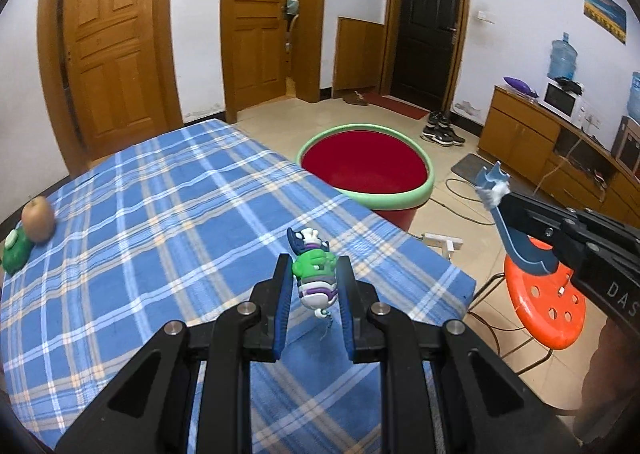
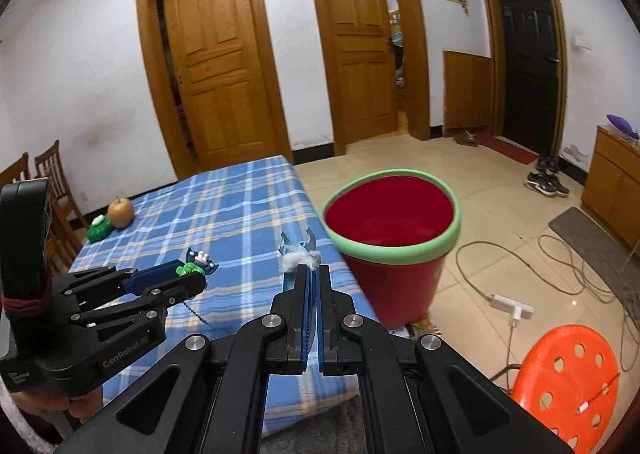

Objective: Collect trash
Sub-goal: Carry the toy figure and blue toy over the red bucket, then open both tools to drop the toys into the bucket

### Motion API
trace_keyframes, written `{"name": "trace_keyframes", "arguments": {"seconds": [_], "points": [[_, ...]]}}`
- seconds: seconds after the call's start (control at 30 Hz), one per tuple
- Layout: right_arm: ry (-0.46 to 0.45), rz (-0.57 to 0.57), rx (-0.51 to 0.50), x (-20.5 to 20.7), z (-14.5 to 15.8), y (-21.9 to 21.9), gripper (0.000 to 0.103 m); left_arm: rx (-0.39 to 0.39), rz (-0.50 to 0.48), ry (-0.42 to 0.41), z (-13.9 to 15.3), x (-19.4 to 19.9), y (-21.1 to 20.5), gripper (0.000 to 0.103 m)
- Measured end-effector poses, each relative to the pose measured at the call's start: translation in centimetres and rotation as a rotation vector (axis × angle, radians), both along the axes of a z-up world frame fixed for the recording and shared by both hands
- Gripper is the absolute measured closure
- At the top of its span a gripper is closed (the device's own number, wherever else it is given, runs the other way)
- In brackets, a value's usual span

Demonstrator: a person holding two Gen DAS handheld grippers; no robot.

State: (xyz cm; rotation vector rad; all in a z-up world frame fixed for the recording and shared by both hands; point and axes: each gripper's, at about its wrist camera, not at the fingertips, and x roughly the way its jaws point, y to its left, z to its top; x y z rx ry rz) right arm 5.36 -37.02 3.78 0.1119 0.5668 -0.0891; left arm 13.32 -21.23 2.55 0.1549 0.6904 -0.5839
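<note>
My left gripper [image 1: 313, 268] is shut on a small green, white and purple toy figure [image 1: 314, 269] and holds it above the blue plaid table [image 1: 168, 214]. It also shows in the right wrist view [image 2: 188, 274] with the toy figure [image 2: 198, 263]. My right gripper [image 2: 314, 274] is shut on a blue plastic piece [image 2: 298, 250] with a white fluffy wad [image 2: 298, 259], left of the red bin with a green rim [image 2: 392, 238]. In the left wrist view the right gripper [image 1: 510, 210] holds the blue piece [image 1: 516, 238] right of the bin [image 1: 364, 166].
An apple [image 1: 38, 219] and a green object [image 1: 15, 250] lie at the table's far left. An orange stool [image 2: 568, 382], a power strip [image 2: 512, 306] and cables lie on the floor at right. Wooden chairs [image 2: 44, 174] stand left of the table.
</note>
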Motion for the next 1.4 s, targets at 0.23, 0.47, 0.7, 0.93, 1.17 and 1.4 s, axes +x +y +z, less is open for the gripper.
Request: {"name": "trace_keyframes", "arguments": {"seconds": [0.23, 0.47, 0.7, 0.93, 1.17, 1.4], "points": [[0.001, -0.022, 0.012, 0.1, -0.1, -1.1, 0.101, 0.004, -0.016, -0.005, 0.2, 0.6, -1.3, 0.082], [-0.010, -0.056, -0.006, 1.7, 0.0, -2.9, 0.101, 0.010, -0.050, -0.016, 0.9, 2.2, -3.6, 0.082], [-0.005, -0.085, -0.047, 5.5, 0.0, -5.3, 0.101, 0.031, -0.075, -0.027, 0.8, 6.2, -7.5, 0.082], [0.006, -0.095, -0.056, 9.4, -0.7, -7.8, 0.101, 0.050, -0.066, -0.011, -0.4, 10.6, -10.8, 0.082], [0.048, -0.085, -0.075, 14.1, -2.4, -9.9, 0.101, 0.047, -0.060, -0.021, -1.3, 14.3, -13.2, 0.082], [0.092, -0.097, -0.091, 18.2, -4.5, -11.0, 0.101, 0.023, -0.046, 0.027, -2.6, 17.6, -14.7, 0.082]]}}
